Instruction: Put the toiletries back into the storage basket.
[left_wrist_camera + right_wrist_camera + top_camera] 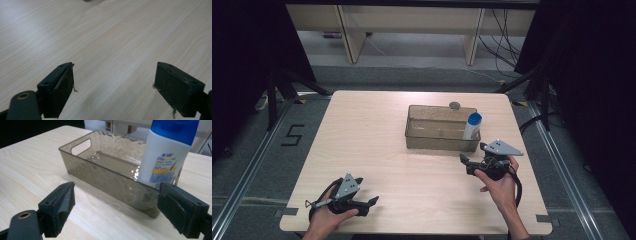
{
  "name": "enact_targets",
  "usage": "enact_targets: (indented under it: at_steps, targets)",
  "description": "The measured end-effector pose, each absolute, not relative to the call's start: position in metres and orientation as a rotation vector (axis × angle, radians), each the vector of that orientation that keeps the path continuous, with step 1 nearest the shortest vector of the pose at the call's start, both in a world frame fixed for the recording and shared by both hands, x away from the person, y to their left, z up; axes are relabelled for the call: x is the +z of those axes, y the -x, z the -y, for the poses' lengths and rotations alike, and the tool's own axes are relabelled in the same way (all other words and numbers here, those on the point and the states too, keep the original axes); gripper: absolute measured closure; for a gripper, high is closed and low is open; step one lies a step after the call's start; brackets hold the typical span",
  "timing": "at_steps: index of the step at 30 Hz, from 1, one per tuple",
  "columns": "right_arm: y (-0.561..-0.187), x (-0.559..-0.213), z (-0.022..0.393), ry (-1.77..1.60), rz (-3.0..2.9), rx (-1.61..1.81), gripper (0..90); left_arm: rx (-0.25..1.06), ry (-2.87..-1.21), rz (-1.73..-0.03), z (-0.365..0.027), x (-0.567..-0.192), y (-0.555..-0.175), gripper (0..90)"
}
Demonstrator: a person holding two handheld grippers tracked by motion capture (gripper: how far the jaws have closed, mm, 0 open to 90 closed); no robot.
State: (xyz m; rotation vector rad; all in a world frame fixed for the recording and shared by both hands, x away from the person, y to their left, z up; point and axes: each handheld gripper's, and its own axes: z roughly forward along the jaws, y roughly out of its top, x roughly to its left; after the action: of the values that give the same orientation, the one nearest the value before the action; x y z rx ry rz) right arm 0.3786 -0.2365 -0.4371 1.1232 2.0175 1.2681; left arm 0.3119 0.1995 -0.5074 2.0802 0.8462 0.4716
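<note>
- Writing: the white bottle with a blue cap (167, 157) carries a label with blue print and an orange band; the characters are too small and blurred to read. A "5" (292, 135) is marked in black tape on the floor left of the worktop (377, 150).
- Bottle position: it stands upright inside the translucent smoky-brown plastic bin (100, 173), in the bin's near right corner as seen in the high view (472, 125).
- Right gripper (473, 162): held just in front of the bin's near right corner, apart from it, jaws spread and empty. In the right gripper view (115, 207) the bottle sits behind the bin wall, above the right-hand jaw.
- Left gripper (369, 202): low over the worktop's near left edge, well apart from bin and bottle, jaws spread with bare wood between them (113, 85).
- Hard to make out: a small round grey object (455, 105) lies just behind the bin; what it is cannot be told. The bottle's cap is cut off at the top of the right gripper view.
</note>
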Motion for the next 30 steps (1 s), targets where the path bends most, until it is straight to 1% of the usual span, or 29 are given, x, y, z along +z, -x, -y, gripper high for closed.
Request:
enact_targets:
  at_steps: [3,11,12,30]
  targets:
    - [-0.376,-0.438,0.237,-1.125,-2.029,1.261,15.7,0.488,-2.105,-0.835,-0.201,-0.507,-0.313,15.8]
    - [-0.370,-0.442,0.237,-1.118,-2.040,1.292,15.6,0.474,-2.076,-0.849,-0.200,-0.508,-0.312,15.6]
    - [-0.369,-0.442,0.236,-1.121,-2.041,1.303,15.6,0.489,-2.099,-0.843,-0.201,-0.507,-0.313,15.6]
    - [-0.351,-0.454,0.233,-1.130,-2.061,1.335,15.6,0.482,-2.096,-0.838,-0.201,-0.508,-0.313,15.5]
